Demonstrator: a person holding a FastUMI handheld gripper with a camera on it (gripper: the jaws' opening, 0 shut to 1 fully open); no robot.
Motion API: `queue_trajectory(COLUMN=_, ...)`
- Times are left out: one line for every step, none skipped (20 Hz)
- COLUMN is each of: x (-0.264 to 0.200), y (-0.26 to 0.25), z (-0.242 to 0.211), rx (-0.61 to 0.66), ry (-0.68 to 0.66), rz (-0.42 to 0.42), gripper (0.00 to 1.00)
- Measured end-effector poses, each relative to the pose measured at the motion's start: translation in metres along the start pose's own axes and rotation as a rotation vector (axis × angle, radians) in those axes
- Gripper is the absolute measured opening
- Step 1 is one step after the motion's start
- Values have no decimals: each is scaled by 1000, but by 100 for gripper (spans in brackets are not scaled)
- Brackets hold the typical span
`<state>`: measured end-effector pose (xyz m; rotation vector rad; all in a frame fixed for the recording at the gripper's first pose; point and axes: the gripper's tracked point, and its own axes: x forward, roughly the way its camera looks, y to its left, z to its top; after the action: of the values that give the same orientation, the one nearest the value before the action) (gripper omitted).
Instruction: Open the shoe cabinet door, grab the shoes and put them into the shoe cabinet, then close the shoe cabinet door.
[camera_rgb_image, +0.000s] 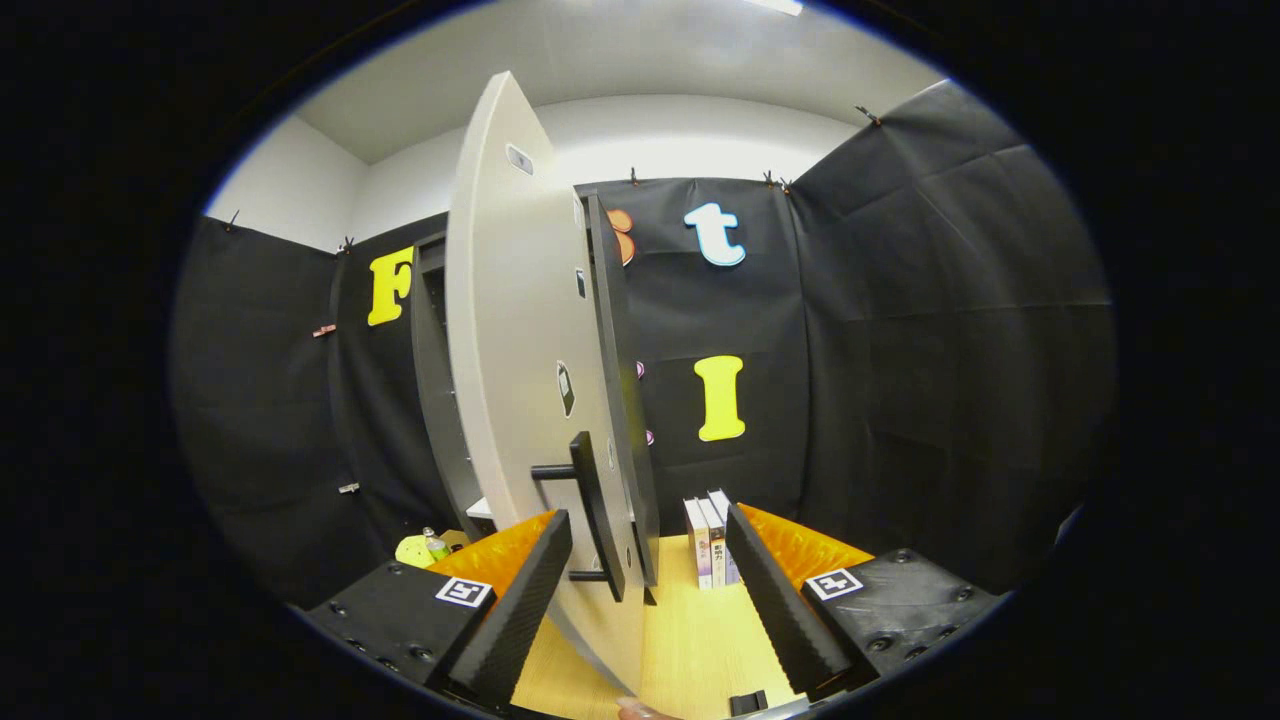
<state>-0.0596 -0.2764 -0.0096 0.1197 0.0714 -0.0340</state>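
The shoe cabinet door stands swung out, edge-on toward the camera, its pale inner face turned to the left and its dark outer face to the right. A dark bar handle sits low on the door, upright, fixed by two short posts. The handle lies between the gripper's two fingers, nearer the left one; the fingers are spread wide and neither one presses on the handle or the door, so the gripper has hold of nothing. The door's lower edge runs down between the fingers toward the camera.

Behind the door, to the left, is the dark shoe cabinet, its open front partly hidden by the door. What is visible of the inside is dark, with a pale shelf edge low down; whether anything rests on the shelves cannot be told from here.

All this stands on a light wooden table top. Beyond the fingers, just right of the door, a few books stand upright side by side with their spines facing the camera. Left of the left finger, near the cabinet's foot, lies a yellow-green object with a small bottle on or against it; which is too small to tell. A fingertip of a person's hand shows below the door's edge.

Black cloth walls the booth behind and to both sides, with a white wall and ceiling above.
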Motion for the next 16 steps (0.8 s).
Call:
queue_trajectory(x=5, y=1, z=-3, rx=4, ry=8, rz=12, gripper=98)
queue_trajectory(x=10, y=4, z=-5, rx=0, ry=11, rz=25, gripper=98)
queue_trajectory(x=14, y=6, z=-7, rx=-11, ry=15, rz=36, gripper=98)
queue_trajectory(x=16, y=5, z=-7, rx=-20, ry=14, rz=36, gripper=98)
queue_trajectory(x=17, y=8, z=-6, rx=-20, ry=11, rz=43, gripper=98)
queue_trajectory(x=20, y=11, z=-6, rx=-20, ry=7, rz=48, gripper=98)
queue_trajectory(x=21, y=13, z=-5, rx=-17, ry=1, rz=49, gripper=98)
queue_trajectory(x=23, y=15, z=-6, rx=-13, ry=0, rz=52, gripper=98)
queue_trajectory(x=23, y=18, z=-7, rx=-5, ry=3, rz=59, gripper=98)
queue_trajectory(x=24, y=24, z=-8, rx=0, ry=5, rz=67, gripper=98)
queue_trajectory(x=24, y=29, z=-9, rx=2, ry=3, rz=74, gripper=98)
queue_trajectory(x=25, y=37, z=-11, rx=2, ry=4, rz=84, gripper=98)
queue_trajectory(x=27, y=45, z=-12, rx=2, ry=6, rz=97, gripper=98)
queue_trajectory(x=28, y=54, z=-14, rx=3, ry=9, rz=111, gripper=98)
queue_trajectory(x=30, y=64, z=-16, rx=5, ry=10, rz=125, gripper=98)
queue_trajectory(x=33, y=75, z=-17, rx=7, ry=12, rz=139, gripper=98)
